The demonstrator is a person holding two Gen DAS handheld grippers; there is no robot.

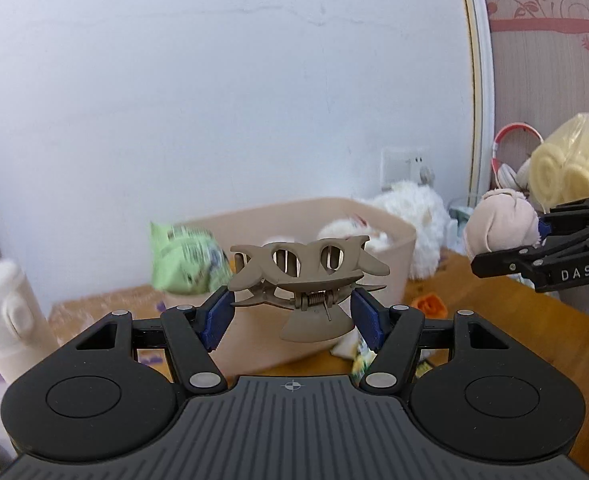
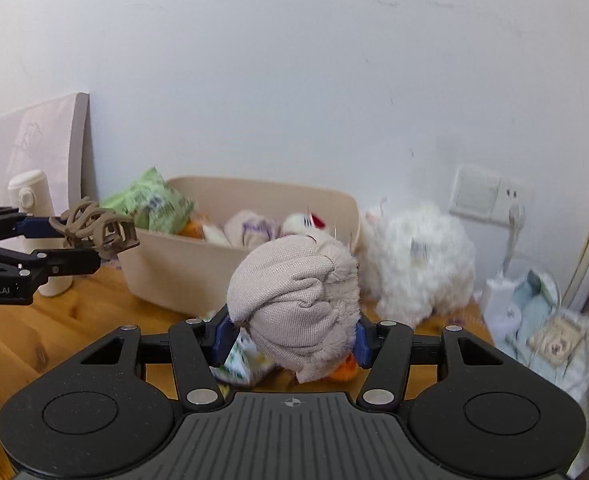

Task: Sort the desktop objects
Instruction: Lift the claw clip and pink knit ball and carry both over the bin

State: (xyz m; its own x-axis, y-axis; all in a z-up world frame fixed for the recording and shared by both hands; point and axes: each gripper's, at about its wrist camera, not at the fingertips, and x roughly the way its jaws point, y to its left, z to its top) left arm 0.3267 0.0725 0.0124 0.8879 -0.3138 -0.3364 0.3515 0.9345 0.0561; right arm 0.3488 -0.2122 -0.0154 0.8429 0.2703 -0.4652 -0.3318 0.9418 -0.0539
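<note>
Wooden desk [image 2: 26, 344] against white wall [image 2: 294, 80], largest to smallest:

- Beige bin [image 2: 166, 276] at back of desk by the wall, open top. Inside: green snack bag [image 2: 150, 204] leaning over the left rim, plus soft items, mostly hidden.
- White fluffy plush [image 2: 418, 264] just right of bin, touching its right wall, on the desk.
- Pale blue bag [image 2: 550, 332] w/ bear patch at far right edge; cable runs up from it to wall socket [image 2: 482, 196].
- White bottle [image 2: 34, 200] left of bin, upright.
- R gripper [image 2: 290, 338]: pads pinching a beige rolled fabric bundle [image 2: 294, 296], held up off the desk, in front of the bin. Under it on the desk: small carton [image 2: 242, 360] and orange item [image 2: 346, 370], partly hidden.
- L gripper [image 1: 292, 314]: blue pads clamped on a taupe claw hair clip [image 1: 308, 270], gripped by its sides, teeth pointing away, lever tab hanging down. Held in the air in front of bin's left half; in R wrist view it's near the bin's left corner, by the green bag.
- Both grippers clear of each other, L one to the left of R.
</note>
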